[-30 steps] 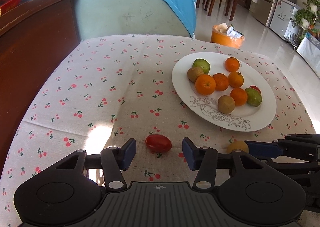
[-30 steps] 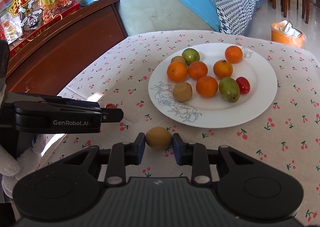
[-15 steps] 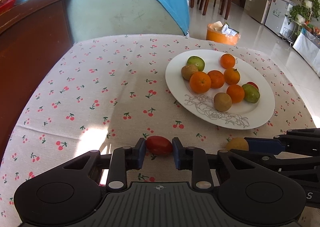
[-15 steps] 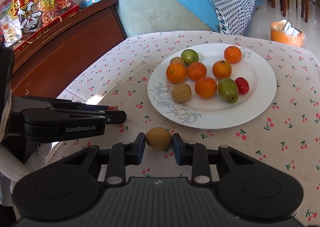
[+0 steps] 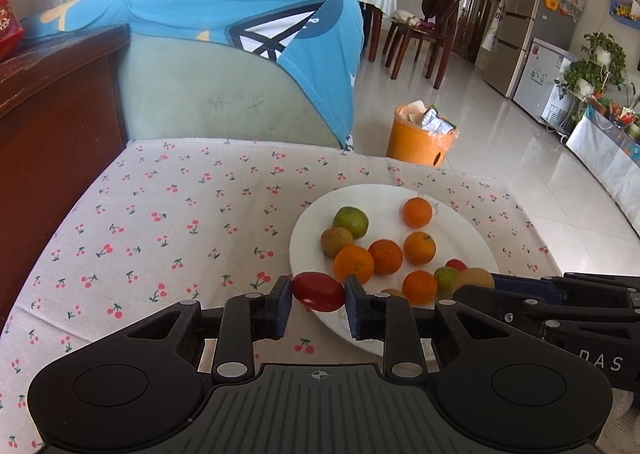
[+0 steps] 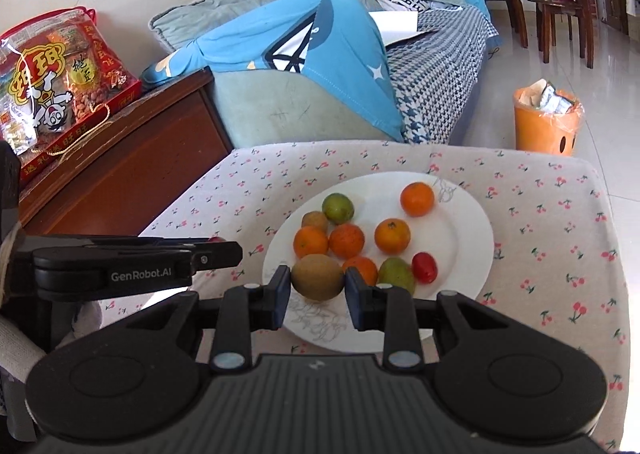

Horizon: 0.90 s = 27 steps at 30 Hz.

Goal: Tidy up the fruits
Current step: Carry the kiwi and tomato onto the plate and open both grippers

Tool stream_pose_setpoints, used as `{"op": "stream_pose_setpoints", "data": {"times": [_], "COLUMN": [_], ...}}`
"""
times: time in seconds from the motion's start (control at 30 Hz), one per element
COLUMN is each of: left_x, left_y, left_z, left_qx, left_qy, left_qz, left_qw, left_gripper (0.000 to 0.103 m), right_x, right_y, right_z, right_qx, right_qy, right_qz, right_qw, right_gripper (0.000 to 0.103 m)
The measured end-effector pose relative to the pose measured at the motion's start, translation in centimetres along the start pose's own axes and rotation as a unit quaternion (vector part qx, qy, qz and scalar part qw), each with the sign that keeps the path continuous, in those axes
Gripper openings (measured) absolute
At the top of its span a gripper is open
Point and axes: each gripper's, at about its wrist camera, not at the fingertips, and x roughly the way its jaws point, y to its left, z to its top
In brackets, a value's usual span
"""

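**Q:** What is the layout, from the biggest item down?

**A:** A table under a cherry-print cloth (image 5: 180, 222) carries a white plate (image 6: 464, 254) holding oranges, two green fruits, a brown fruit and a small red one. Both grippers are raised near the plate's near rim.

**Q:** What is the state of each gripper?

**A:** The left gripper (image 5: 318, 300) is clamped on a red tomato (image 5: 319, 291), one pad on each end. The right gripper (image 6: 316, 290) is clamped on a brown kiwi (image 6: 317, 277) in the same way. Both fruits appear clear of the cloth.

**Q:** Which step is in hand?

**A:** Judged from the positions, this is the carry: both loose fruits are lifted and at the plate's edge.

**Q:** What does the next move call for?

**A:** Advance each fruit over a bare patch of plate, lower until it rests, then part the jaws. The near-side gaps are narrow, and round fruit may roll on release.
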Motion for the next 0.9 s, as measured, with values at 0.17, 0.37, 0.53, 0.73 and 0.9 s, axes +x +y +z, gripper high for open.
{"op": "stream_pose_setpoints", "data": {"times": [0.17, 0.37, 0.53, 0.73, 0.9], "left_x": [1.3, 3.5, 5.7, 7.2, 7.9], "left_y": [-1.4, -2.4, -3.1, -3.7, -4.1], "left_z": [1.9, 3.1, 3.5, 3.5, 3.3], "left_qx": [0.003, 0.017, 0.021, 0.023, 0.031], "left_qy": [-0.019, -0.021, -0.013, -0.005, 0.002], "left_qz": [-0.021, -0.024, -0.028, -0.036, -0.030], "left_qw": [0.9996, 0.9994, 0.9993, 0.9991, 0.9991], "left_gripper": [0.026, 0.026, 0.026, 0.026, 0.028], "right_x": [0.0, 2.1, 3.4, 4.3, 4.9], "right_y": [-2.0, -4.8, -6.8, -7.4, -7.5], "right_z": [2.5, 3.7, 3.7, 3.3, 3.0], "right_qx": [-0.005, 0.020, 0.055, 0.082, 0.088], "right_qy": [-0.012, 0.004, 0.022, 0.038, 0.043], "right_qz": [-0.020, -0.036, -0.044, -0.038, -0.044], "right_qw": [1.000, 0.999, 0.997, 0.995, 0.994], "right_gripper": [0.030, 0.030, 0.030, 0.030, 0.032]}}
